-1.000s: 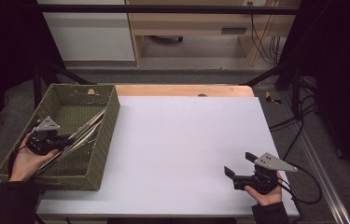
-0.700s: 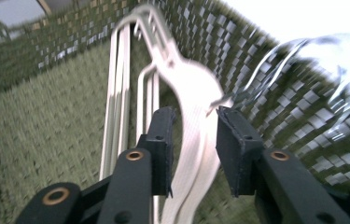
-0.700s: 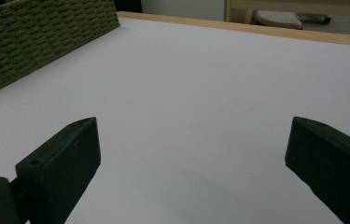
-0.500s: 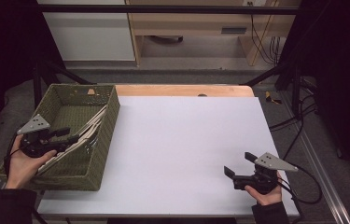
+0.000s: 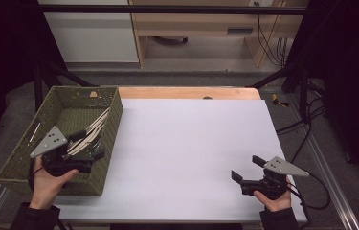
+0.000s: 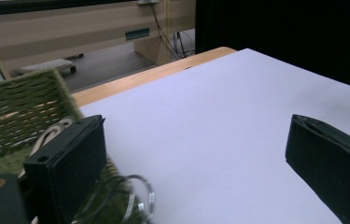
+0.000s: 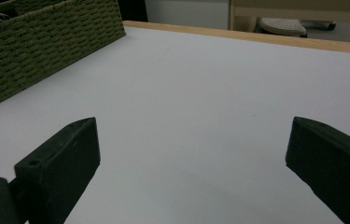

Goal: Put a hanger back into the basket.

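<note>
A: Lying in the basket (image 5: pixel 112 120), a bundle of pale strips (image 5: pixel 91 132) is seen at an angle, its upper end leaned near the wall that faces the table. From the left tongs (image 5: pixel 91 146) the bundle is placed just beyond and a little to the left, close under the raised jaw; whether it is touched cannot be told.

B: How are the left tongs set?

A: They are spread wide, having just been opening, and nothing is caught between the jaws. In the left gripper view a bare stretch of white table (image 6: pixel 219 121) is seen between them, with the basket rim (image 6: pixel 18 93) behind the left jaw and a loop of thin cable (image 6: pixel 137 196) below it.

B: And what is carried by the left hand (image 5: pixel 48 179)?

A: The tongs alone, held over the basket's near corner and pointed toward the table.

B: What of the right tongs (image 5: pixel 249 170)?

A: They are likewise spread, with nothing between them, and are held low over the table's near right corner by the right hand (image 5: pixel 275 199). They are pointed toward the basket, which is seen well apart in the right gripper view, past the left jaw at the upper left (image 7: pixel 42 42).

B: Is anything found between the two pairs?

A: Plain white tabletop, with a wooden edge (image 5: pixel 186 92) along the far side.
</note>
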Available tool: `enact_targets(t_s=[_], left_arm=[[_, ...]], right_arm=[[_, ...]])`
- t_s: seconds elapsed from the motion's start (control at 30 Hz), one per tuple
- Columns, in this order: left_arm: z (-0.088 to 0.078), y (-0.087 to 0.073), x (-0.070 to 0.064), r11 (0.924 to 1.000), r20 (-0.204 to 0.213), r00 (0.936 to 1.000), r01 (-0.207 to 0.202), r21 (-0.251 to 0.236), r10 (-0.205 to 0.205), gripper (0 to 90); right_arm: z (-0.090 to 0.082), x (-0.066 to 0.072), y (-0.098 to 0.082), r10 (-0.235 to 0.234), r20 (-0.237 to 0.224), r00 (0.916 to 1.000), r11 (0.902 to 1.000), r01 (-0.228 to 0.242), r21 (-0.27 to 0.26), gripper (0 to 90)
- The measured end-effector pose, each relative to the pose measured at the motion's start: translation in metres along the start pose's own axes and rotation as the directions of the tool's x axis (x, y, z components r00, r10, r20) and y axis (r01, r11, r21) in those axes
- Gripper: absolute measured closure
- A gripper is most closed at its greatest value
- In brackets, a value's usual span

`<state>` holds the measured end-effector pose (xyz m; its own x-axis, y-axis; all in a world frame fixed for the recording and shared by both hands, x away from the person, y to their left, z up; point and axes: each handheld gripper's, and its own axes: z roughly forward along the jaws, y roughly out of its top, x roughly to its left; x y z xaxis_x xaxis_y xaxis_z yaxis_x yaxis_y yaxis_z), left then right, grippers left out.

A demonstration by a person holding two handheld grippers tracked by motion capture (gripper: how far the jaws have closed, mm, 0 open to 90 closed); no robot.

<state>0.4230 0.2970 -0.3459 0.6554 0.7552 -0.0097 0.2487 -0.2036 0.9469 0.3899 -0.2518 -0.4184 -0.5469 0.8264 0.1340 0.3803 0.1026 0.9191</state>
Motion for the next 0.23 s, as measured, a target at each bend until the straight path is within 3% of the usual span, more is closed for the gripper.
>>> enact_targets(t_s=[0.23], left_arm=[[0.012, -0.011, -0.021, 1.0000, 0.021, 0.9998, -0.005, -0.005, 0.005, 4.1]], right_arm=[[-0.004, -0.002, 0.001, -0.008, -0.006, 0.9999, 0.9999, 0.008, -0.012, 3.6]])
